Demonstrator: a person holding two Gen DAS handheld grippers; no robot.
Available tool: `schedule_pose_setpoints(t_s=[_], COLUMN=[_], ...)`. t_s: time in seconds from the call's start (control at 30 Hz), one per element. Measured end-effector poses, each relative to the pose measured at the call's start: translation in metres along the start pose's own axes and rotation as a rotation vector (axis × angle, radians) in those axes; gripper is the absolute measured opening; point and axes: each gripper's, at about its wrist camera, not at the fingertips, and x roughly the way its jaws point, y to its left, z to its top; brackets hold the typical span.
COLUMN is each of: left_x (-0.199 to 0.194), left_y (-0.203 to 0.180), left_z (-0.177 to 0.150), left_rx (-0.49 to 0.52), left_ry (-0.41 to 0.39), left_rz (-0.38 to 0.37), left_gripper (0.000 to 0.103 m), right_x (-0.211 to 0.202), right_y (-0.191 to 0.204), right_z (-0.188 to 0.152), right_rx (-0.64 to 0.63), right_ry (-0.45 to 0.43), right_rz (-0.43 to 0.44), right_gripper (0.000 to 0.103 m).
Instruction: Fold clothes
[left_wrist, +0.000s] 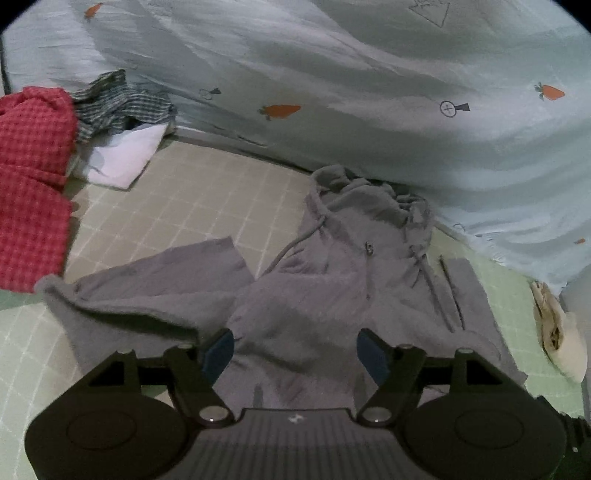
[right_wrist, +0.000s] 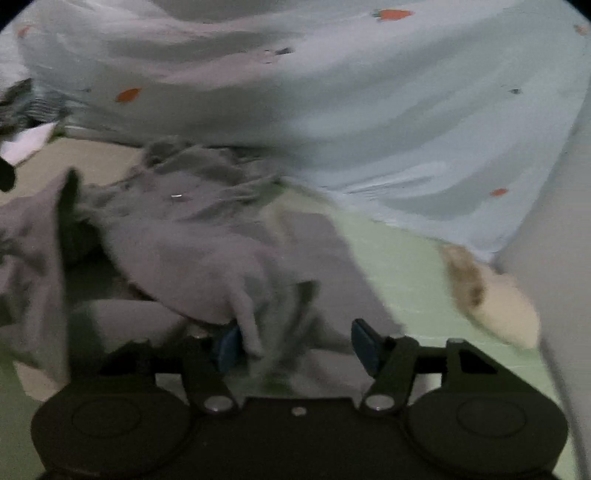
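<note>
A grey hoodie (left_wrist: 332, 280) lies crumpled on a checked mat, hood toward the far bedding and one sleeve (left_wrist: 155, 291) spread to the left. My left gripper (left_wrist: 295, 350) is open just above its lower body, holding nothing. In the blurred right wrist view the hoodie (right_wrist: 192, 243) lies bunched and partly lifted. My right gripper (right_wrist: 295, 343) is open, with a fold of grey fabric draped against its left finger (right_wrist: 227, 349).
A pale blue carrot-print bed cover (left_wrist: 369, 92) hangs along the far side. A red checked garment (left_wrist: 33, 177), a dark striped garment (left_wrist: 118, 103) and a white cloth (left_wrist: 125, 155) lie at the left. A cream fluffy item (left_wrist: 557, 332) lies at the right.
</note>
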Motion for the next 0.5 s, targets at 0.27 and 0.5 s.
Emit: schedule_pose_setpoints(t_s=[0.27, 0.5], left_x=[0.015, 0.023], left_y=[-0.005, -0.018], left_z=[0.003, 0.012], left_rx=[0.017, 0.075], left_ry=[0.030, 0.036], left_rz=[-0.030, -0.058], left_gripper=[0.075, 0.079], right_x=[0.007, 0.009], right_y=[0.033, 0.026], right_z=[0.000, 0.002], right_rx=[-0.132, -0.136], right_ry=[0.032, 0.021], right_rz=[0.115, 0.001], right_gripper=[0.064, 0.050])
